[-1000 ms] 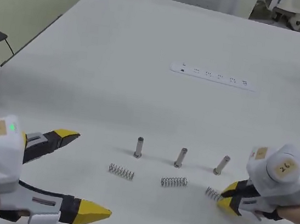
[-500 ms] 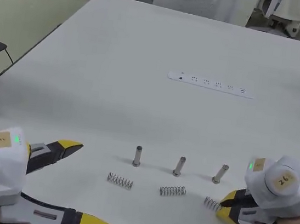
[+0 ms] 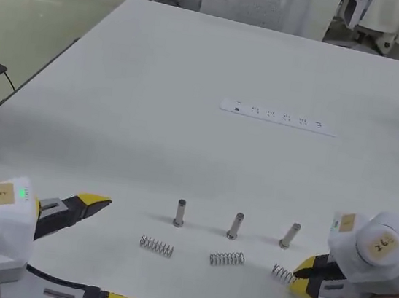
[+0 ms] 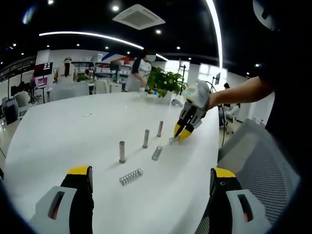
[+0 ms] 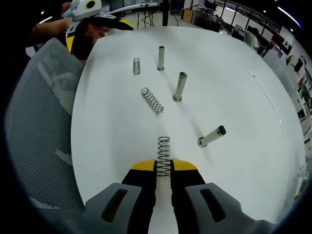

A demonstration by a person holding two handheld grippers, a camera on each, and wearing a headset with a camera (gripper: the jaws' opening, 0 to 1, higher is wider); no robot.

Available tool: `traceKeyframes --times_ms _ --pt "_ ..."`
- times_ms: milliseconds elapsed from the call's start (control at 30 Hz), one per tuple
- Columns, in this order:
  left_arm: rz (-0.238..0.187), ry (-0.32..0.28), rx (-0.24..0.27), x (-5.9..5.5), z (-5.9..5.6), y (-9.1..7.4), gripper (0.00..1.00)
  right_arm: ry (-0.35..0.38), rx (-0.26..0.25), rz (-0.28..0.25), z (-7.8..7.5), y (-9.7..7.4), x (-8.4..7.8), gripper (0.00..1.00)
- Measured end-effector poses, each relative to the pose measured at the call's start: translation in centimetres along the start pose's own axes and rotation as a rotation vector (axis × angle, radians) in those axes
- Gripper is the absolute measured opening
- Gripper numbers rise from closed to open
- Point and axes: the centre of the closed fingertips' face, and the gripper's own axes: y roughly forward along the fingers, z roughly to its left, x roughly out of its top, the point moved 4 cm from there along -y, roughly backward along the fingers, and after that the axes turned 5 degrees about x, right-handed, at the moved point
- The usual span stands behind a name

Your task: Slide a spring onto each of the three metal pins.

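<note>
Three metal pins stand in a row on the white table: left pin (image 3: pixel 180 212), middle pin (image 3: pixel 235 226), right pin (image 3: pixel 290 234). In front of each lies a spring: left spring (image 3: pixel 156 246), middle spring (image 3: pixel 227 259), right spring (image 3: pixel 281 274). My right gripper (image 3: pixel 304 277) (image 5: pixel 163 166) is low on the table, its yellow tips shut on the near end of the right spring (image 5: pixel 163 153), which points toward the right pin (image 5: pixel 211 137). At the front left my left gripper (image 3: pixel 112 254) (image 4: pixel 151 173) hangs wide open, holding nothing and apart from the left spring (image 4: pixel 130 176).
A flat white power strip (image 3: pixel 277 117) lies further back on the table (image 3: pixel 193 82). A grey mesh chair (image 5: pixel 39 122) stands at the table's near side. Beyond the table's far end are a potted plant (image 4: pixel 165 80) and people.
The head camera has tilted, so everything sits a little lower in the picture. My right gripper stays at the right spring's end. The pins and the other springs have not moved.
</note>
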Motion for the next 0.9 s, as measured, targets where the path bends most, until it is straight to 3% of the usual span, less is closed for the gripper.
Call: traceKeyframes --times_ms 900 --pt "0.015 0.002 -0.051 -0.1 -1.0 1.0 0.95 -0.041 -0.007 -0.019 0.7 -0.5 0.6 0.08"
